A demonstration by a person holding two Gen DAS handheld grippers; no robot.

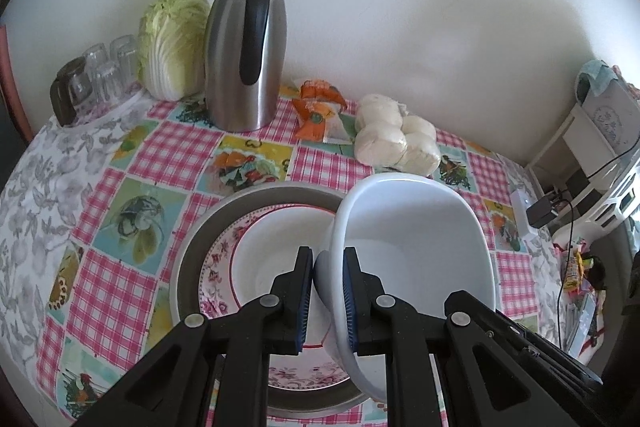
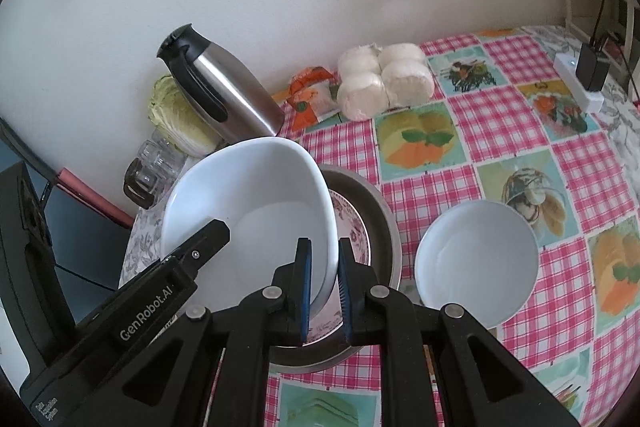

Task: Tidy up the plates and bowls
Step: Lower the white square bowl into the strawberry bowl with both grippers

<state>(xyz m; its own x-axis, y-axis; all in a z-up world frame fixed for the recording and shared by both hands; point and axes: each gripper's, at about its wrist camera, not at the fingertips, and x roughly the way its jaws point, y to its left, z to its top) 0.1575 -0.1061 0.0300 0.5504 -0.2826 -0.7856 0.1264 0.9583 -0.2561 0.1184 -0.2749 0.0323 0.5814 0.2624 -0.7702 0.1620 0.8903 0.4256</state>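
Left wrist view: left gripper (image 1: 327,301) is clenched on the rim of a white bowl (image 1: 416,251), one finger inside the wall and one outside.
Right wrist view: right gripper (image 2: 323,291) pinches the opposite rim of the same white bowl (image 2: 256,211) in the same way.
Bowl held: tilted, raised above a floral plate (image 1: 220,267), held by both grippers at once.
Stack below: the floral plate lies in a grey metal pan (image 1: 192,239) on the table (image 1: 120,279), which wears a pink checked cloth.
Second bowl (image 2: 476,259): white, upright on the table, just to the right of the metal pan.
Back of table: steel thermos jug (image 1: 246,47), napa cabbage (image 1: 172,43), upturned glasses (image 1: 106,71), orange packets (image 1: 320,111) and bagged white buns (image 1: 394,135) along the wall.
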